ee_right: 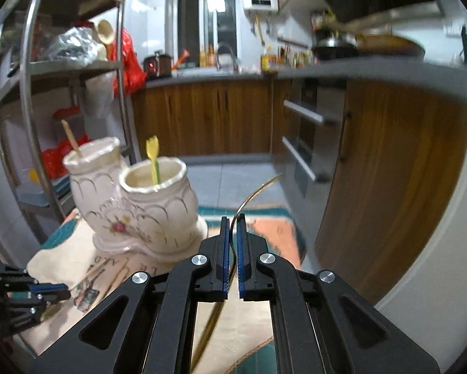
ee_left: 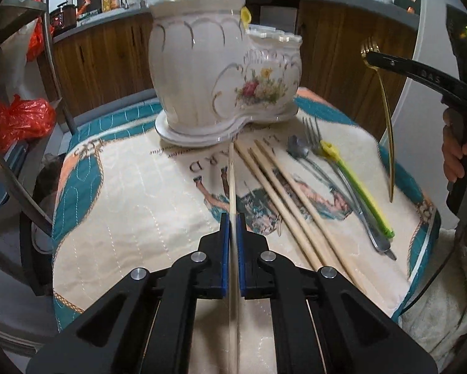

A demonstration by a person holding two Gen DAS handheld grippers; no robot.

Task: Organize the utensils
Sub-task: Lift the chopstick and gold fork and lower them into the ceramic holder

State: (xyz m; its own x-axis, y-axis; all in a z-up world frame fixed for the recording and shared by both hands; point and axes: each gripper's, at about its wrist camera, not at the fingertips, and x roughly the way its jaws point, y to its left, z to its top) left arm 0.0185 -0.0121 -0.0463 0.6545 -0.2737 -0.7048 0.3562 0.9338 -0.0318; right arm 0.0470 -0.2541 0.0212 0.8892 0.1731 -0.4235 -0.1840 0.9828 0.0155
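A white ceramic two-pot holder (ee_left: 214, 71) stands at the back of the table; it also shows in the right wrist view (ee_right: 140, 208), with a chopstick (ee_right: 71, 138) in the tall pot and a yellow fork (ee_right: 154, 159) in the low pot. My left gripper (ee_left: 233, 218) is shut on a wooden chopstick (ee_left: 232, 174) pointing at the holder. Three chopsticks (ee_left: 283, 193), a metal fork (ee_left: 330, 174), a grey-tipped utensil (ee_left: 297, 149) and a yellow-green fork (ee_left: 358, 187) lie on the cloth. My right gripper (ee_right: 232, 221) is shut on a gold fork (ee_left: 386, 118), held above the table's right side.
A patterned quilted cloth (ee_left: 133, 193) covers the table. A metal rack (ee_right: 46, 71) with bags stands to the left. Wooden kitchen cabinets (ee_right: 208, 115) and a counter lie beyond the table. The left gripper shows at the lower left of the right wrist view (ee_right: 31, 293).
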